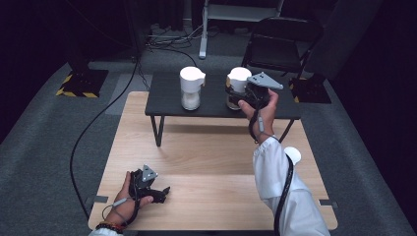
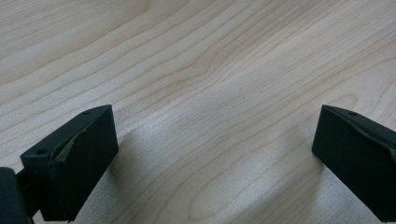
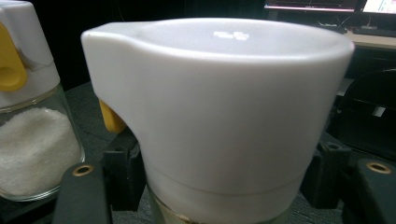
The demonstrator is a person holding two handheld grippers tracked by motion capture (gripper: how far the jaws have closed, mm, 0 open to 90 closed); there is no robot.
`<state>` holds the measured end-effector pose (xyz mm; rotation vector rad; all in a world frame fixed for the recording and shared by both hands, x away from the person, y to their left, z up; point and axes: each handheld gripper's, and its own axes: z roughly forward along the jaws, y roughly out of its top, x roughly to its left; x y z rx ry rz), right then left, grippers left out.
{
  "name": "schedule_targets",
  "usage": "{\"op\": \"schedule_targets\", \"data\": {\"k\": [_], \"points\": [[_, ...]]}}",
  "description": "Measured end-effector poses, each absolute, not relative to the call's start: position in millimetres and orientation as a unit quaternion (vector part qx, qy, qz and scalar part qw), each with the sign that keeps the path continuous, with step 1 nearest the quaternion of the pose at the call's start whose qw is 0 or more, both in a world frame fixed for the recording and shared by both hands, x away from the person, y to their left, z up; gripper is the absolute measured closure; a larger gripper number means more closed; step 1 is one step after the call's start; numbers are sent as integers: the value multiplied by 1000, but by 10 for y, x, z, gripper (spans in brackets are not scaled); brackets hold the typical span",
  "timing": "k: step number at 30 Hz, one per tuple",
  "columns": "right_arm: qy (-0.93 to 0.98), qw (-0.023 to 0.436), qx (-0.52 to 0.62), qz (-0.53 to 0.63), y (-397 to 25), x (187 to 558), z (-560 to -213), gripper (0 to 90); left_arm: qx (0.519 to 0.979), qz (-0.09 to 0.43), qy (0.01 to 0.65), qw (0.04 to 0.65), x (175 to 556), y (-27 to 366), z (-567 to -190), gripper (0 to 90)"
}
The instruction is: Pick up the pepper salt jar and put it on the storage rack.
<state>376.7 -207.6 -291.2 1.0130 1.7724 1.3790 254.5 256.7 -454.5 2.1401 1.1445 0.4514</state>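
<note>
The wooden surface (image 1: 211,162) is the largest thing here, with a smaller dark surface (image 1: 167,103) standing at its far edge. On that dark one stand two glass jars with white lids. The left jar (image 1: 191,88) holds white grains and stands apart from the right jar (image 1: 237,87), which is the one being worked on. The right tongs (image 1: 236,93) are around the right jar: in the right gripper view the white lid (image 3: 224,107) sits between the two black jaws, which look closed against the jar just below the lid. The step in hand seems to be the grasp itself, so the next move probably calls for a straight, level lift to keep the jar from tipping or knocking its neighbour. The left tongs (image 1: 158,192) rest low on the near wooden surface, jaws spread wide with nothing between them. A small white round thing (image 1: 293,155) lies near the right sleeve (image 1: 275,172); what it is I cannot tell. The right jar's contents are hidden behind the tongs and cut off below the lid
</note>
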Motion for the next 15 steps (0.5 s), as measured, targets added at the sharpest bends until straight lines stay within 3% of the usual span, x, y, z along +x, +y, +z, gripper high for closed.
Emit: {"op": "schedule_targets", "data": {"k": [15], "points": [[677, 326, 386, 535, -2129, 3758, -2928, 273, 818, 173, 438, 330, 2545, 2567, -4545, 1]]}}
